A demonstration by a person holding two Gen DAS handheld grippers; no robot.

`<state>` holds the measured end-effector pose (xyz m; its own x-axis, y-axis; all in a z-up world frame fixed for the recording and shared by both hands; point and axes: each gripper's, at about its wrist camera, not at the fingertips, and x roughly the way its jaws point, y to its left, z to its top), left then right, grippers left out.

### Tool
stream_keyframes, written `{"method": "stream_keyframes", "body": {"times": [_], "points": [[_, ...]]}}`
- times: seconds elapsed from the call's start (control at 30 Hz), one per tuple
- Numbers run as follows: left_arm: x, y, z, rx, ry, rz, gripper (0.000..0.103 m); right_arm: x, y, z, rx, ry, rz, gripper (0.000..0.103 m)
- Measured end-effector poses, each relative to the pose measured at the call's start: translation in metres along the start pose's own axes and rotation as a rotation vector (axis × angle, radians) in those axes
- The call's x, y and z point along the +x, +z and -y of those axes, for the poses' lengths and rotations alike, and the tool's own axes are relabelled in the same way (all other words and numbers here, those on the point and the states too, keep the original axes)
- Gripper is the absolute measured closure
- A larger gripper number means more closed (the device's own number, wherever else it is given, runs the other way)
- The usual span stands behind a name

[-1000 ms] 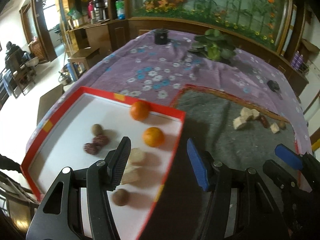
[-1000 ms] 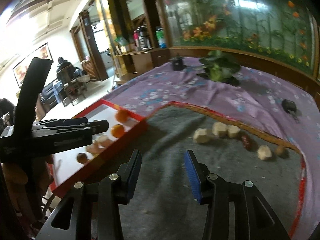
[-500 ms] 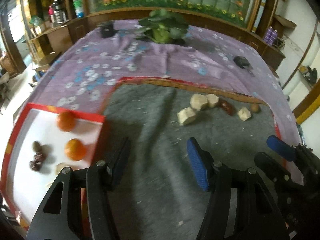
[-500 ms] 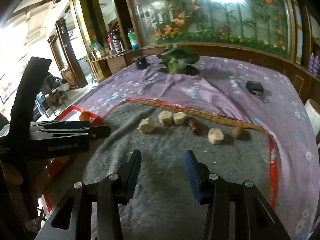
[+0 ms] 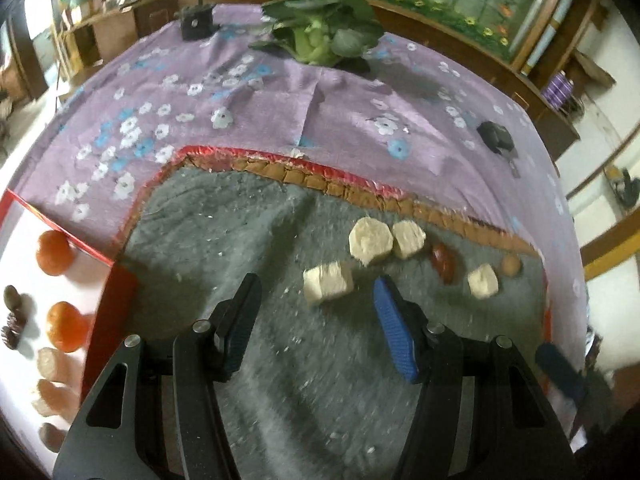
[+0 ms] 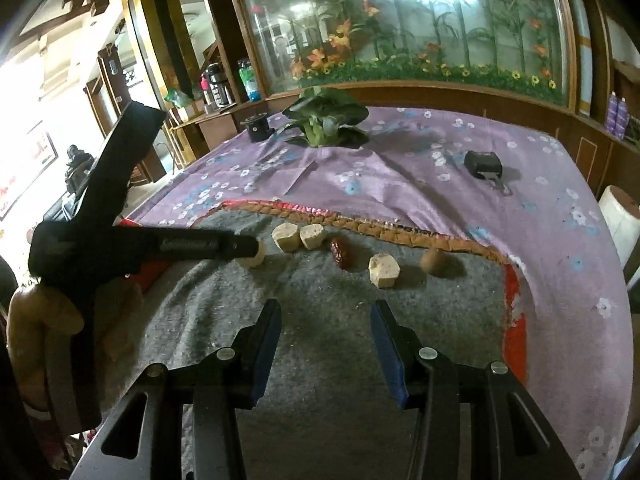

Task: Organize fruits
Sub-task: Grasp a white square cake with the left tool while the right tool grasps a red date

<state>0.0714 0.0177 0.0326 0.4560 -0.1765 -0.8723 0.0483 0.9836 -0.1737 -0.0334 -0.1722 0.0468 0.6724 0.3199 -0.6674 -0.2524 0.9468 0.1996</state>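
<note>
Partly, the fruit is slipping out of sight: in the left wrist view the white tray [image 5: 24, 236] with its red rim is being cut off by the left edge, so its full load cannot be counted. Showing on it are two oranges [image 5: 55, 252], two or three small dark fruits [image 5: 12, 320] too blurred to name, two pale chunks [image 5: 54, 360] and one brownish round piece [image 5: 52, 436] at the very bottom edge.

On the grey mat [image 5: 248, 240] four pale cut chunks are lying: one [image 5: 328, 282] nearest the left gripper [image 5: 316, 312], two [image 5: 370, 240] touching side by side behind it, and one [image 5: 483, 280] further right. One red date [image 5: 443, 262] is sitting between the pair and that last chunk, and one small brown round fruit [image 5: 511, 266] is lying just beyond it. In the right wrist view the nearest chunk [image 6: 253, 258] is mostly hiding behind the left gripper's black finger.

The left gripper's jaws are standing wide with nothing between them, hanging above the mat just short of the nearest chunk. The right gripper [image 6: 325, 336] is gaping moderately, also empty, over bare mat. Its blue tip [image 5: 560, 372] is peeking in, blurred, at the left view's lower right.

A leafy green plant [image 6: 326, 118], one black key fob [image 6: 483, 164] and one black cylinder [image 6: 256, 127] are resting on the flowered purple cloth [image 6: 400, 168].
</note>
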Motion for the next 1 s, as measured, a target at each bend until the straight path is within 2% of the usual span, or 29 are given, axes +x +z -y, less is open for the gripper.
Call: {"method": "stream_keyframes", "body": {"times": [0.13, 0.43, 0.53, 0.57, 0.6, 0.83, 0.87, 0.9, 1.0], "points": [[0.015, 0.002, -0.002, -0.05, -0.017, -0.06, 0.045, 0.005, 0.001, 0.004, 0.004, 0.004, -0.007, 0.058], [0.022, 0.008, -0.001, -0.077, -0.011, -0.047, 0.045, 0.01, -0.001, 0.011, 0.02, 0.013, -0.015, 0.058], [0.021, 0.005, -0.001, -0.046, 0.018, -0.032, 0.065, 0.011, 0.001, 0.01, 0.019, 0.024, -0.025, 0.058], [0.021, 0.005, -0.002, -0.044, -0.007, -0.034, 0.074, 0.012, 0.003, 0.009, 0.015, 0.025, -0.033, 0.058], [0.021, 0.005, -0.003, -0.043, -0.025, -0.039, 0.076, 0.012, 0.005, 0.008, 0.006, 0.024, -0.036, 0.058], [0.003, -0.004, -0.009, 0.01, 0.0, -0.008, 0.076, 0.031, 0.032, 0.001, -0.079, 0.046, -0.041, 0.058], [0.0, -0.006, -0.01, 0.015, 0.007, 0.0, 0.076, 0.037, 0.035, -0.002, -0.1, 0.047, -0.052, 0.061], [-0.003, -0.007, -0.011, 0.02, 0.014, 0.008, 0.076, 0.043, 0.038, -0.004, -0.122, 0.044, -0.063, 0.069], [-0.011, -0.01, -0.016, 0.026, 0.017, 0.021, 0.076, 0.064, 0.048, -0.011, -0.207, 0.022, -0.096, 0.071]]}}
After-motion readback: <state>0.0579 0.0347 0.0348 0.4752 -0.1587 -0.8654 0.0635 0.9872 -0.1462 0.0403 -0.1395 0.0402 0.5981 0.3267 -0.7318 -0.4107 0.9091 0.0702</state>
